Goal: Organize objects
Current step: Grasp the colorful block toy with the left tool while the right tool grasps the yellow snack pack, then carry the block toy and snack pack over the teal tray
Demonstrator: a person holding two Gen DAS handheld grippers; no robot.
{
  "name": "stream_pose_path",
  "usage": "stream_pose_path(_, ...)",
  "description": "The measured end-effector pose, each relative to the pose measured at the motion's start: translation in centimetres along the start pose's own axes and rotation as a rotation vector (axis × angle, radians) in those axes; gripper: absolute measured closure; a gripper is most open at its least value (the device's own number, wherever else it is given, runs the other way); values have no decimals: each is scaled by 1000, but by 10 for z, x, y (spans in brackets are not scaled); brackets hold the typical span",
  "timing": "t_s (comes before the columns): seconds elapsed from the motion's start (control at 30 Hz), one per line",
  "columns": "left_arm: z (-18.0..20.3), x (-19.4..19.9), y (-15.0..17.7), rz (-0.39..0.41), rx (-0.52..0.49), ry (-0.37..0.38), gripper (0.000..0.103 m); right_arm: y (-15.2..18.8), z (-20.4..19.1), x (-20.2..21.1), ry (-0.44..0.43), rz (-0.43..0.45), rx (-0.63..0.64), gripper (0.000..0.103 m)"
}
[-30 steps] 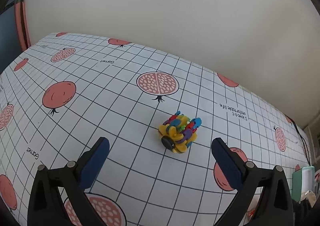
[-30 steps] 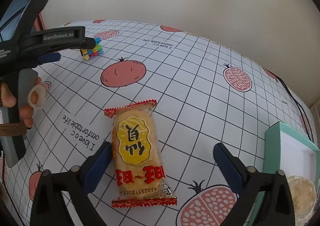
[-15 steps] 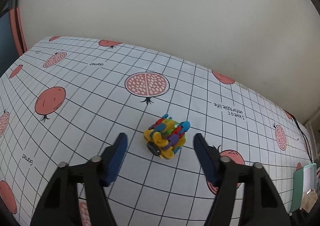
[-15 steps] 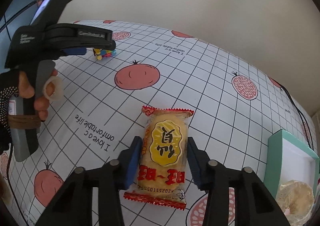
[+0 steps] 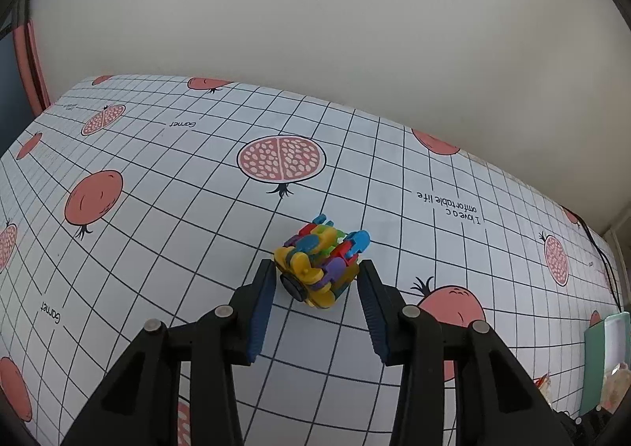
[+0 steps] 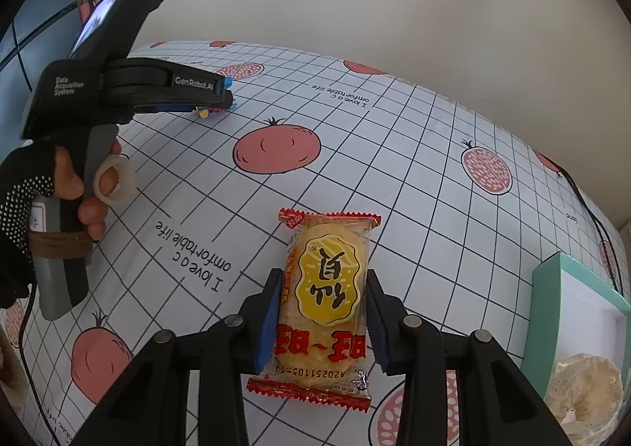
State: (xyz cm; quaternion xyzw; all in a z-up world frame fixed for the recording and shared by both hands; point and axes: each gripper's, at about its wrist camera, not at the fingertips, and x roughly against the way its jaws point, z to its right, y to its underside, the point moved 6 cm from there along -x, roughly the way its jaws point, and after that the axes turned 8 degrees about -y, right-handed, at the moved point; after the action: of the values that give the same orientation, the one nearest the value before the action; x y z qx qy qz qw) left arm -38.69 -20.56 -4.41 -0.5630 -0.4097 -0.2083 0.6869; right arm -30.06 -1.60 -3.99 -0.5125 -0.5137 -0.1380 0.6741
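Observation:
A small toy of many-coloured plastic pieces (image 5: 321,264) lies on the pomegranate-print tablecloth (image 5: 157,209). My left gripper (image 5: 317,268) is shut on it, one blue pad against each side. In the right wrist view that same gripper (image 6: 226,99) is held low over the table by a gloved hand (image 6: 59,185), and only a sliver of the toy (image 6: 211,112) shows under it. A yellow and red rice-cracker packet (image 6: 327,296) lies flat on the cloth. My right gripper (image 6: 325,288) is shut on its middle.
A teal box with a white inside (image 6: 552,288) stands at the right edge and holds a clear-wrapped cracker (image 6: 583,387). In the left wrist view the box (image 5: 595,359) shows at the far right. A black cable (image 6: 591,217) runs along the table's right side. A wall backs the table.
Both grippers went from wide open to shut. The left one moved forward and closed on the toy. The right one moved forward over the packet and closed on it, and the packet now lies straight.

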Motion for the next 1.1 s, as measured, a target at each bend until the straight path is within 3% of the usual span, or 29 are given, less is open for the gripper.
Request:
stream_pose_path(0.53, -2, 32, 18, -5, -27, -4, 59, 13, 0, 24, 11, -10, -49, 63)
stream_pose_path(1.1, 23, 115, 64, 23, -45, 33, 59, 32, 6, 105, 31, 56, -114, 63)
